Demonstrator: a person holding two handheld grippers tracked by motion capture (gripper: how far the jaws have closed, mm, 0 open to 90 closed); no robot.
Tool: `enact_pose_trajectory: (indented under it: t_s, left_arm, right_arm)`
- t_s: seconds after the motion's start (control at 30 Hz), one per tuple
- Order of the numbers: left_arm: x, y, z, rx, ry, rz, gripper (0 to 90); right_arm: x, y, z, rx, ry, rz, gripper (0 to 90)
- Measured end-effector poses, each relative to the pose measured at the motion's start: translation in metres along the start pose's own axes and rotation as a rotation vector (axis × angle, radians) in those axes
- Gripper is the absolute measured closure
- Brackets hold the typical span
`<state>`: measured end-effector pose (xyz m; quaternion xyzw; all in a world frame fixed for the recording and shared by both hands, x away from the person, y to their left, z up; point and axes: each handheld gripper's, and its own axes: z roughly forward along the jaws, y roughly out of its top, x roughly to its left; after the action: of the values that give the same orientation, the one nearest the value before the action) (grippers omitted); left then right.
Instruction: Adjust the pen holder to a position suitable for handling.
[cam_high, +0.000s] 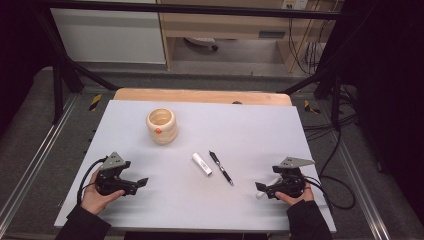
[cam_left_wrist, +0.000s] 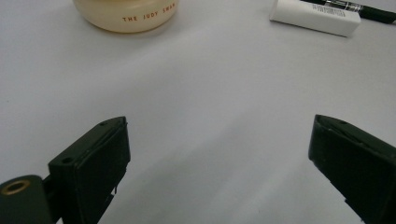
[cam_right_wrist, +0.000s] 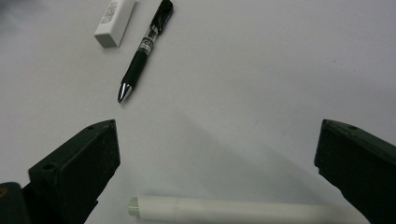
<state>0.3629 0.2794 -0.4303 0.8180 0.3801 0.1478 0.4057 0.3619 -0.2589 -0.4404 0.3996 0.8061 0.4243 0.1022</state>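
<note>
White tube (cam_right_wrist: 243, 209) lying flat on the bench (cam_high: 250, 125), crosswise right between the wide-apart jaws of the right gripper (cam_high: 264, 189), not pinched. Much nearer that hand. Left gripper (cam_high: 140, 183) far off, jaws apart too, holding nothing.

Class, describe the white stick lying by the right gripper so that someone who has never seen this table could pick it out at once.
Start at the grey table and go to its near right side, where the right gripper rests with open jaws. Between those jaws lies the white stick, a plain round rod. Unlike the boxy white eraser and the black pen at mid-table, it is round, unmarked and all white.
</note>
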Motion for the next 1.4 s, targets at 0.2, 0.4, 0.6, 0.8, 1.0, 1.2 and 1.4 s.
enact_pose_trajectory:
  t_s: [0.2,0.4,0.6,0.8,1.0,1.2,1.4]
  left_arm:
    - [-0.003,0.007,0.003,0.011,0.005,0.013,5.5]
    - [-0.006,0.014,0.006,0.021,0.0,0.023,5.3]
    - [-0.006,0.021,0.008,0.029,0.004,0.026,5.1]
    - [-0.008,0.029,0.01,0.035,0.003,0.037,5.0]
    - [-0.01,0.039,0.012,0.032,0.012,0.043,5.0]
    - [-0.01,0.048,0.014,0.03,0.02,0.05,4.9]
    - [-0.008,0.058,0.015,0.023,0.031,0.049,5.1]
  right_arm:
    - [0.0,0.0,0.0,0.004,-0.004,0.002,0.7]
    - [0.0,0.0,0.0,0.007,-0.006,-0.003,0.7]
    - [0.0,0.0,0.001,0.009,-0.005,-0.001,0.8]
    - [0.001,0.0,0.001,0.013,-0.006,-0.001,0.8]
    - [0.0,0.0,0.001,0.017,-0.007,-0.007,0.8]
    - [0.0,0.0,0.001,0.017,-0.007,-0.009,0.8]
    - [0.001,0.0,0.002,0.021,-0.007,-0.007,0.7]
